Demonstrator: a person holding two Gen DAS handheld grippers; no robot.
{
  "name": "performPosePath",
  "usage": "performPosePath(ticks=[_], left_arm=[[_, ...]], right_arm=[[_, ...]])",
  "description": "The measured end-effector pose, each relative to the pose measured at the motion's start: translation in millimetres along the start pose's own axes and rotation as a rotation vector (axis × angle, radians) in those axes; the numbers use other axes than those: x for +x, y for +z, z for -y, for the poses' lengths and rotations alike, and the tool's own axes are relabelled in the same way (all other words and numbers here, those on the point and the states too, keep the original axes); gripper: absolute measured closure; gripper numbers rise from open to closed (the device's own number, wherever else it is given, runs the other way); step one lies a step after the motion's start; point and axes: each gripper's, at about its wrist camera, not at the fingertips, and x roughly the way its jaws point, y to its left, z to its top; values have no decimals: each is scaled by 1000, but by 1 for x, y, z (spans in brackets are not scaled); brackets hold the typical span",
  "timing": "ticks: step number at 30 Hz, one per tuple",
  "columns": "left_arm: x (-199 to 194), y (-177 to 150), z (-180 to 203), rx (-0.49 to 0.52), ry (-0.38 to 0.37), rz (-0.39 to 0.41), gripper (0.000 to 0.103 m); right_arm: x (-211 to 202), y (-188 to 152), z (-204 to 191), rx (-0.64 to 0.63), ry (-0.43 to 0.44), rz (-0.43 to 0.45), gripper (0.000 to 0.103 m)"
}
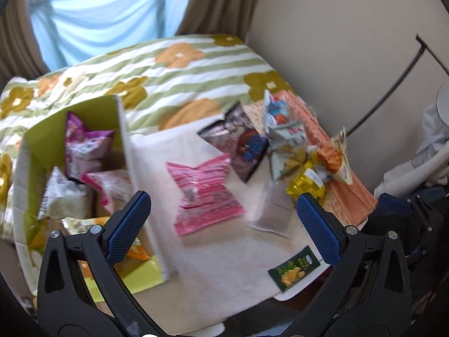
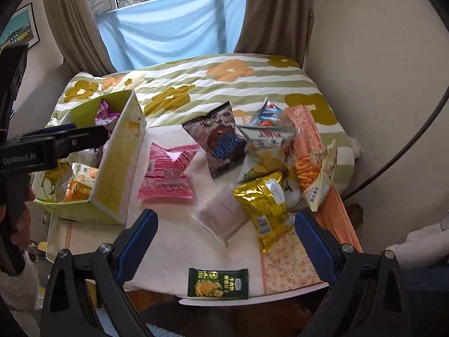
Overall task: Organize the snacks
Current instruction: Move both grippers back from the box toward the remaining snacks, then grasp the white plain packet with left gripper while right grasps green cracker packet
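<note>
A yellow-green box (image 2: 118, 168) stands at the left of the table and holds several snack bags; it also shows in the left wrist view (image 1: 123, 129). Loose snacks lie on the white cloth (image 2: 179, 241): a pink bag (image 2: 168, 174), a dark bag (image 2: 221, 143), a gold bag (image 2: 263, 205), a pale pouch (image 2: 221, 216) and a small green packet (image 2: 218, 283). My left gripper (image 1: 223, 224) is open and empty, above the pink bag (image 1: 204, 193) beside the box. My right gripper (image 2: 226, 241) is open and empty, above the table's front edge.
More bags are heaped at the right: a white-green one (image 2: 266, 151), an orange-stick one (image 2: 317, 177), a blue one (image 2: 266, 112). Orange cracker packs (image 2: 303, 129) lie along the right edge. A flowered quilt (image 2: 224, 84) lies behind. Wall at right.
</note>
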Motion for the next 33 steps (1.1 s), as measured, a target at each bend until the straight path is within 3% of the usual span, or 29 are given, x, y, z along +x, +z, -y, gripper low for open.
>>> performPosePath(ticks=[7,17,26,33], left_arm=[[65,-9,48,104,-43,-123,0],[163,-32,75,269,-149,-303,0],[203,-38,84,334,-227,-378,0],[222,-39,91,383,-206,-392,3]], right_arm=[[31,-35,16,-6,41,-98,6],[101,-81,-12,-44,37,-290,6],[128,-95,-29,-74,-21,-339,6],[137,-99,-29,-40,-26,-353,6]])
